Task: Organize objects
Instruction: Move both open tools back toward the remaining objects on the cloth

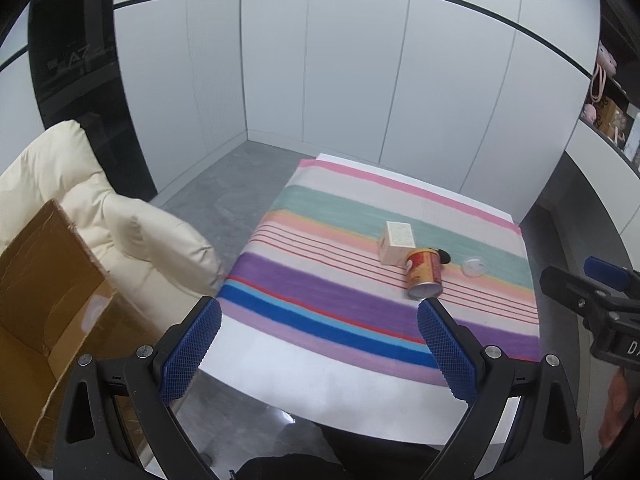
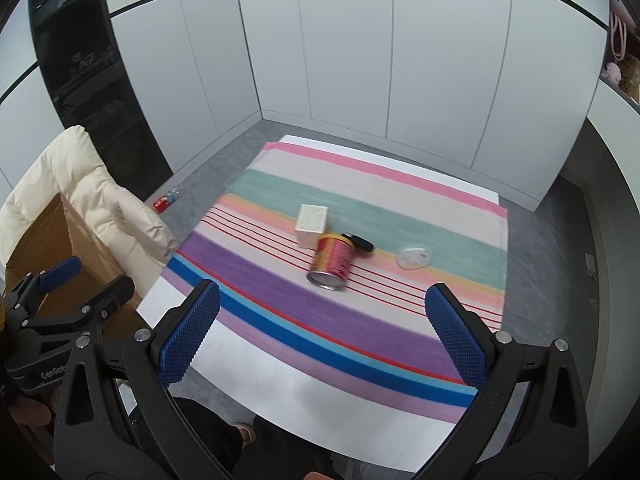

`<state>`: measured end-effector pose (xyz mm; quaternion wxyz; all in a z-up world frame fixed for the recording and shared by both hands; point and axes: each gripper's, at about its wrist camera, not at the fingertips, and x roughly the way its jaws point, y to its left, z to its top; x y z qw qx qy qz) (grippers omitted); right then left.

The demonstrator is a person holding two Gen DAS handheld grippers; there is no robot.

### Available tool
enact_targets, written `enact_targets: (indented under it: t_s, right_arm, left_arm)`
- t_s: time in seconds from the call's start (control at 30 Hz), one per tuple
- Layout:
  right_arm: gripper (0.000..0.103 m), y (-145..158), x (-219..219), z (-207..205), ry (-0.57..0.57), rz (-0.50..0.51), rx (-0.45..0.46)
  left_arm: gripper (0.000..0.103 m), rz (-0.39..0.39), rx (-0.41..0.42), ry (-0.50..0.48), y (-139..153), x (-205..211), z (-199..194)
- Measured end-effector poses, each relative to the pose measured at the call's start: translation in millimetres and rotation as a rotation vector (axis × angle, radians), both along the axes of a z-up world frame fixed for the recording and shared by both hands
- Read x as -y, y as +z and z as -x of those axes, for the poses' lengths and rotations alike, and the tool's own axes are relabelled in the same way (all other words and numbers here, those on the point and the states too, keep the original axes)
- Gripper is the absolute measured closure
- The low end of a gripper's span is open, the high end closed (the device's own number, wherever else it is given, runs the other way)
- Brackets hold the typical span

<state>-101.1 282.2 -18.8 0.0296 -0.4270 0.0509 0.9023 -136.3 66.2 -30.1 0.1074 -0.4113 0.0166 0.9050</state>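
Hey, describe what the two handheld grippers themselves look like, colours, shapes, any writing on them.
Both match. The left gripper and right gripper have black, angular plastic frames with triangular cut-outs and silver round screws. Each finger carries a blue pad with a fine diamond-grid texture and a serrated edge. White lettering on the left gripper's body reads "GenRob", cut off; the right's shows partial letters. No cables or sleeves are visible.

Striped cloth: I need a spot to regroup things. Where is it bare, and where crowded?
Bare: the purple and blue stripes on the striped cloth between both open grippers and the tipped can; also the pink far edge. Crowded: mid-cloth, where the box, can and black object cluster, clear lid alongside.
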Motion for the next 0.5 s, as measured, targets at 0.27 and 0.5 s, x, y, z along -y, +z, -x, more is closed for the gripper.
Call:
enact_targets:
  t_s: [0.27,0.5]
  right_arm:
    - [0.000,-10.4,-24.2,-5.9,-0.057,0.002,0.024]
    - [0.000,-27.1,-39.3,-3.9,-0.075,-0.002,0.060]
  left_arm:
    - [0.004,0.005,0.025,-0.047,-4.4,-28.4,2.1]
    - [0.004,0.045,0.036,-0.100,-15.8,-57.2,9.8]
